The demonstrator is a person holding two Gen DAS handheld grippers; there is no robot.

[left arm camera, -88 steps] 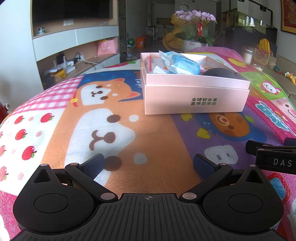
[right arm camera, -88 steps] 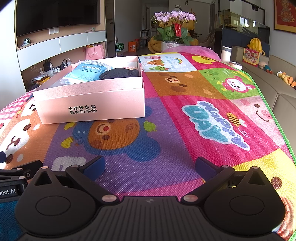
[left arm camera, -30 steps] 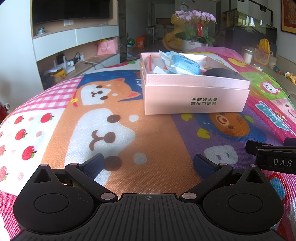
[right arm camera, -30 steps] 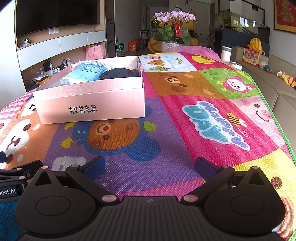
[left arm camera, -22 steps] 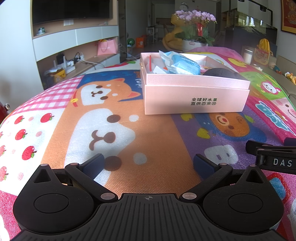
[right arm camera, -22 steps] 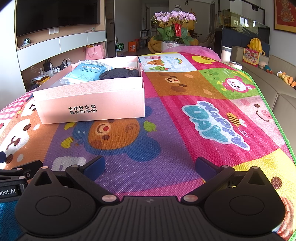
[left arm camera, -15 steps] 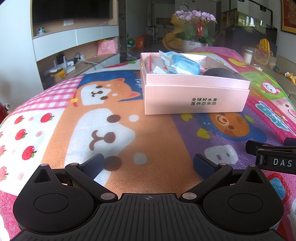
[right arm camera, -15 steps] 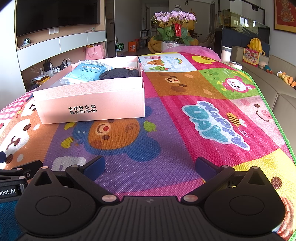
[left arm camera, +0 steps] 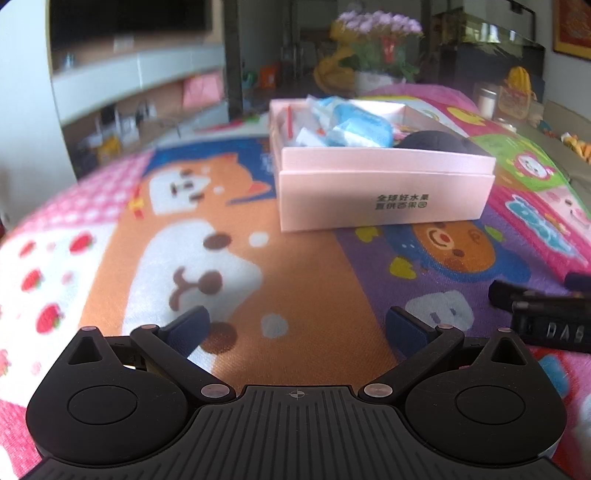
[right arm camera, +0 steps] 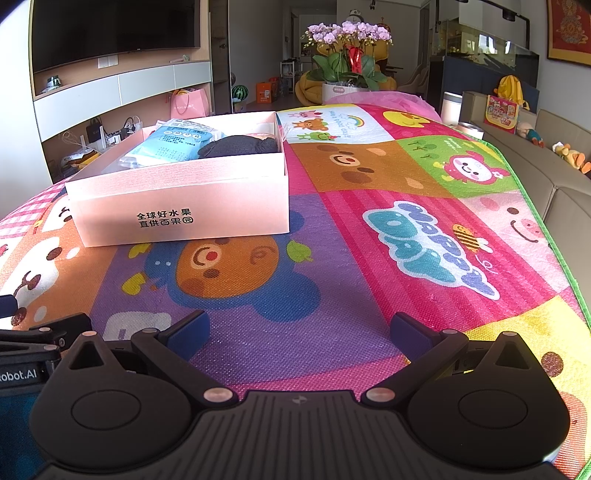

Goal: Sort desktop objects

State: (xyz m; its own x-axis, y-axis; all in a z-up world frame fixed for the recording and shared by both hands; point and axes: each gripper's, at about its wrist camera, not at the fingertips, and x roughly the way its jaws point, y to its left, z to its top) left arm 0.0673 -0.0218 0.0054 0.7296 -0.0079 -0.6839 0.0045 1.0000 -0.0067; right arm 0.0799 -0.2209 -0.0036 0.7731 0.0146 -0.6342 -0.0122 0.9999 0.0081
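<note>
A pink cardboard box (left arm camera: 384,199) (right arm camera: 177,206) stands on the cartoon-printed mat (left arm camera: 303,280) (right arm camera: 369,258), ahead of both grippers. Inside it lie a blue-and-white packet (left arm camera: 354,127) (right arm camera: 173,142) and a dark fabric item (left arm camera: 436,142) (right arm camera: 240,146). My left gripper (left arm camera: 295,325) is open low over the mat, nothing between its fingers. My right gripper (right arm camera: 299,328) is open too, just above the mat and empty. The right gripper's body (left arm camera: 546,317) shows at the right edge of the left wrist view. The left gripper's body (right arm camera: 29,350) shows at the left edge of the right wrist view.
A potted orchid (right arm camera: 347,62) stands beyond the mat's far end. A white canister (right arm camera: 452,109) and a sofa (right arm camera: 554,177) with toys lie to the right. A wall unit with a television (right arm camera: 110,33) is on the left.
The left wrist view has turned blurry and the box sits slightly lower and larger in it, so the left gripper has begun moving. The right gripper has stayed still.
</note>
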